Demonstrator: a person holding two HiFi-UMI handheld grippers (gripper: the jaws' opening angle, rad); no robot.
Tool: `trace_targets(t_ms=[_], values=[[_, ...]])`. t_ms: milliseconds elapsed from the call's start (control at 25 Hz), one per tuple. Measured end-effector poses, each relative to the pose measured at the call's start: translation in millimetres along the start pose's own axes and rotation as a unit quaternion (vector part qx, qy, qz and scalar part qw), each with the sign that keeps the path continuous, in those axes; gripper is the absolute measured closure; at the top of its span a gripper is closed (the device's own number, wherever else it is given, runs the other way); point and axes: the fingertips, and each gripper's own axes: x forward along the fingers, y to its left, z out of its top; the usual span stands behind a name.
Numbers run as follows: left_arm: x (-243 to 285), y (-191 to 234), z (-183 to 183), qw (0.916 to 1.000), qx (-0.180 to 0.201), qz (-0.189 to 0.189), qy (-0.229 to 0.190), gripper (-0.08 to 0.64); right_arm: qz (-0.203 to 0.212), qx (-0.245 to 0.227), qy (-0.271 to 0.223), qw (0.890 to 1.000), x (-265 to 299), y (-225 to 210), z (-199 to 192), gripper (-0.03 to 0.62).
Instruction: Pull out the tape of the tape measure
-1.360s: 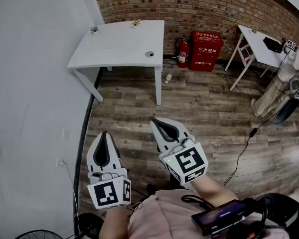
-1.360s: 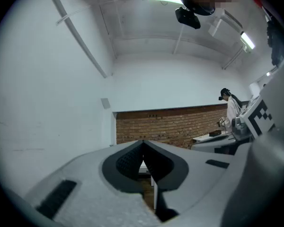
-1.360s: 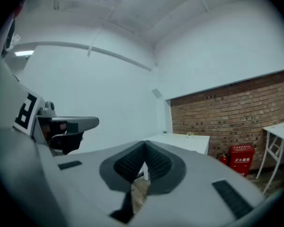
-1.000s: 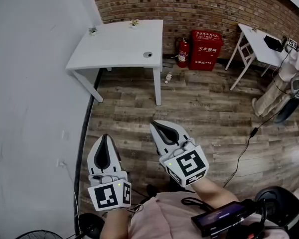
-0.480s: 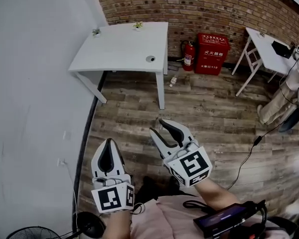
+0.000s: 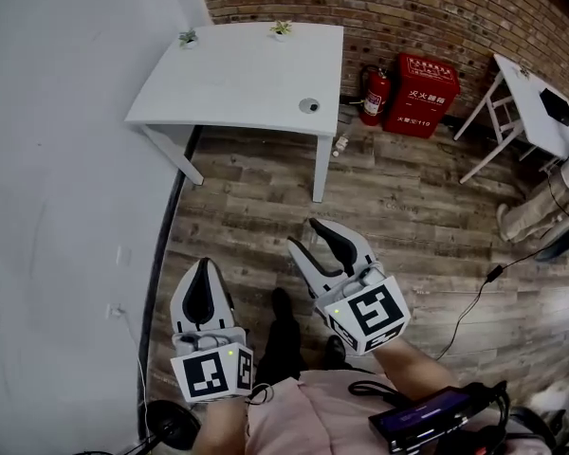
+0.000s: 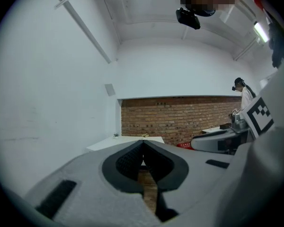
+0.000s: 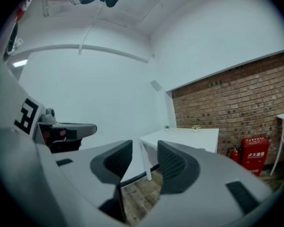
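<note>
**Hovering over the floor, short of the white table point(image 6: 237, 74)**

Only the head view shows the table top. A small round thing point(image 6: 309, 105) lies near its front right corner, too small to tell whether it is the tape measure. Both gripper views see that table low and edge-on, with none of this.

The left gripper view shows the left gripper point(image 7: 142, 142) with its pads pressed together and nothing between them. The right gripper point(image 8: 145, 145) has just been opening. Its jaws stand spread and empty.

Two potted plants point(image 6: 282, 29) sit at the table's far edge. A fire extinguisher point(image 6: 374, 96) and a red box point(image 6: 424, 84) stand right of the table against the brick wall point(image 6: 408, 8).

Bare wood floor point(image 6: 408, 207) lies between the grippers and the table. The white wall point(image 6: 57, 207) closes the left side, and a cable point(image 6: 474, 297) trails across the floor on the right.
</note>
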Motion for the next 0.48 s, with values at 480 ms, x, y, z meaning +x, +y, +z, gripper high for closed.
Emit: trace_targets(t_ms=[480], values=[[140, 114, 22, 0.9993, -0.005, -0.030, -0.020, 0.552, -0.009, -0.018, -0.003, 1.000, 175, -15, 41, 0.420]])
